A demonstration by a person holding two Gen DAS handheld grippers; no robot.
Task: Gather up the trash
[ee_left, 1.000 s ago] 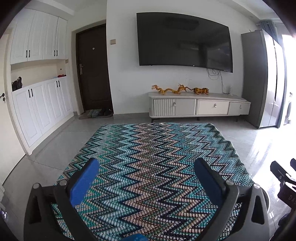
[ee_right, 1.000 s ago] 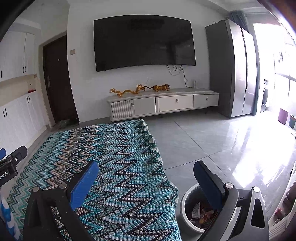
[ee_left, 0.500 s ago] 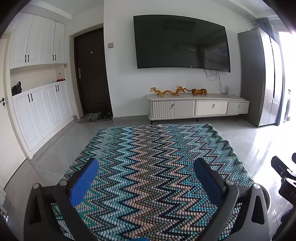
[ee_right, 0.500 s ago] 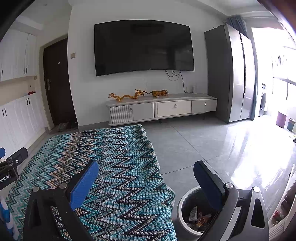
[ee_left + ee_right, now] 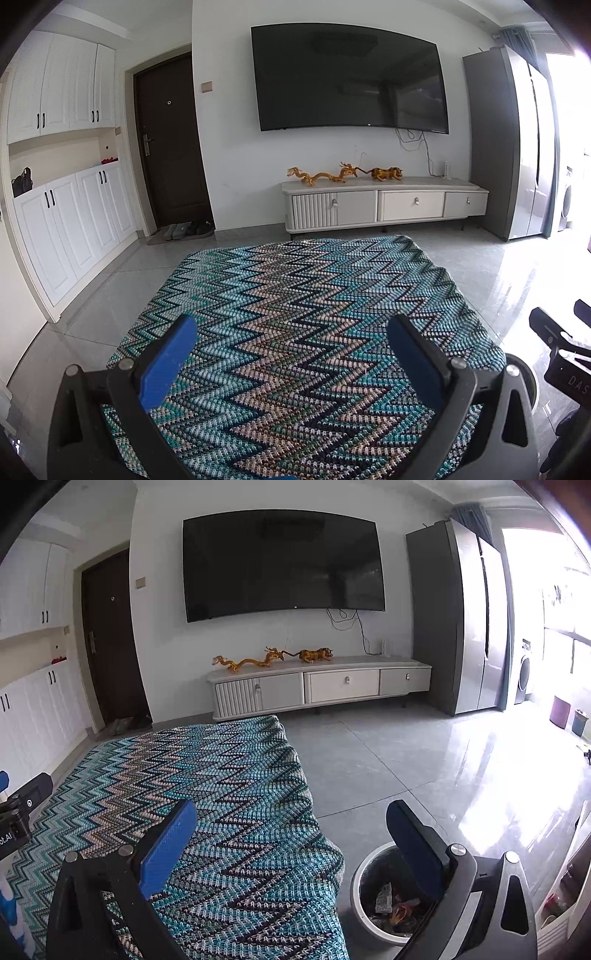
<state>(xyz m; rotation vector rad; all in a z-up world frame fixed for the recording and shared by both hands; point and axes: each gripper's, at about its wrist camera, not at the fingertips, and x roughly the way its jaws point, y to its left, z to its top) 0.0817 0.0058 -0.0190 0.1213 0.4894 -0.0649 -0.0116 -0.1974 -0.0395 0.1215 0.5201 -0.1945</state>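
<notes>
A round white trash bin [image 5: 360,893] stands on the floor at the right edge of the zigzag-patterned table cover [image 5: 221,812]; wrappers and scraps lie inside it. Its rim also shows in the left wrist view [image 5: 526,373]. My right gripper [image 5: 291,840] is open and empty, above the cover's right edge, its right finger over the bin. My left gripper [image 5: 291,356] is open and empty above the middle of the cover [image 5: 303,314]. No loose trash shows on the cover.
A TV cabinet [image 5: 384,206] with golden figurines stands against the far wall under a wall TV [image 5: 349,77]. A grey fridge [image 5: 458,620] is at the right, white cupboards [image 5: 66,221] and a dark door at the left. Small bins [image 5: 559,710] sit by the window.
Both views have tilted upward and pulled back a little; the cover and bin sit lower in the frames. Both grippers stay open and empty.
</notes>
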